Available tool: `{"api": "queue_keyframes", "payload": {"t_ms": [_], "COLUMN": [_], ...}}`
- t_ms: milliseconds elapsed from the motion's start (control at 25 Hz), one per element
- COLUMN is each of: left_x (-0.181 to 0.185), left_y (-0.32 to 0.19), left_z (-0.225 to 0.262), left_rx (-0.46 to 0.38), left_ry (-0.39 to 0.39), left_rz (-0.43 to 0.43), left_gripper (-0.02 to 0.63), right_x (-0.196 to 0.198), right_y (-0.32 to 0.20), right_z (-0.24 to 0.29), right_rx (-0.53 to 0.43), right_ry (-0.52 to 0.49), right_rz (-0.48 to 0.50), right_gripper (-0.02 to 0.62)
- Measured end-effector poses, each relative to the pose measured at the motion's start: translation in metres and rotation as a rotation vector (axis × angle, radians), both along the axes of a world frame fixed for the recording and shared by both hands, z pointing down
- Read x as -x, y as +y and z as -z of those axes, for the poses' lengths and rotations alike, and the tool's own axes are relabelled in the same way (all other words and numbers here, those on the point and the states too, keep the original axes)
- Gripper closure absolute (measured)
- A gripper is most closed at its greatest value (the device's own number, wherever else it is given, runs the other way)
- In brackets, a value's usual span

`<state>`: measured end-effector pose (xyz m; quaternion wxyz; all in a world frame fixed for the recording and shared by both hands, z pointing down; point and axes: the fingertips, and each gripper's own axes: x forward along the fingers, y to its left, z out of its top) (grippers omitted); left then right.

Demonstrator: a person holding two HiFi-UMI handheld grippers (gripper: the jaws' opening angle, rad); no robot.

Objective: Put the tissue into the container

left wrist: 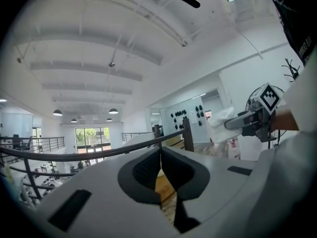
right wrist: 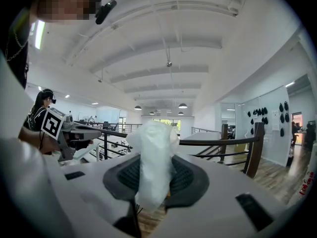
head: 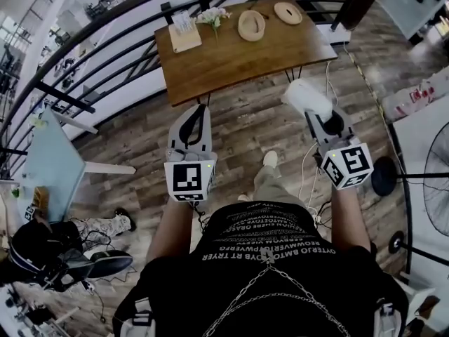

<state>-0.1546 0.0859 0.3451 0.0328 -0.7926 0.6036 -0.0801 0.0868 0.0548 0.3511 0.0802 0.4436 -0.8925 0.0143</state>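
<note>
Before the near edge of the wooden table point(head: 238, 55), toward its right end, your right gripper point(right wrist: 156, 182) was raised with the tissue point(head: 306, 98) in its claw. The two dark pads were pressed on the tissue from both sides, so the claw was clamped on it and not fully together. The tissue was white, thin and a little translucent, and it was crumpled into one long soft bundle. Its bigger, puffy part stood up above the pads, and a shorter end hung down under them. From your head it looked like a pale rounded lump that covered the tip of the gripper. It did not touch the table.

Your left gripper point(head: 191, 128) was before the near left corner of the same table, closer to your body. Its claw was together, with only a thin slit between the pads and no thing in it.

On the far side of the table top lay two shallow wooden dishes point(head: 251, 25), and to the left of them stood a small bunch of white flowers point(head: 212, 16) and a pale holder with white sheets point(head: 184, 34).
</note>
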Motion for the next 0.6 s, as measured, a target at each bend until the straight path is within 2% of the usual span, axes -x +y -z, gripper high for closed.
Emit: {"api": "queue_keyframes", "payload": {"t_ms": [320, 600], "left_x": [-0.012, -0.027], "left_y": [-0.058, -0.123], "left_z": [-0.006, -0.006], "left_rx": [0.012, 0.019], "left_ry": [-0.012, -0.006], "left_rz": [0.007, 0.048], "left_gripper": [0.577, 0.577], "right_x": [0.001, -0.007], "right_y": [-0.061, -0.128], "right_z": [0.001, -0.004], "right_rx": [-0.001, -0.001], "right_ry": [-0.017, -0.005], "right_rz": [0.007, 0.086], "right_gripper": [0.485, 0.485]}}
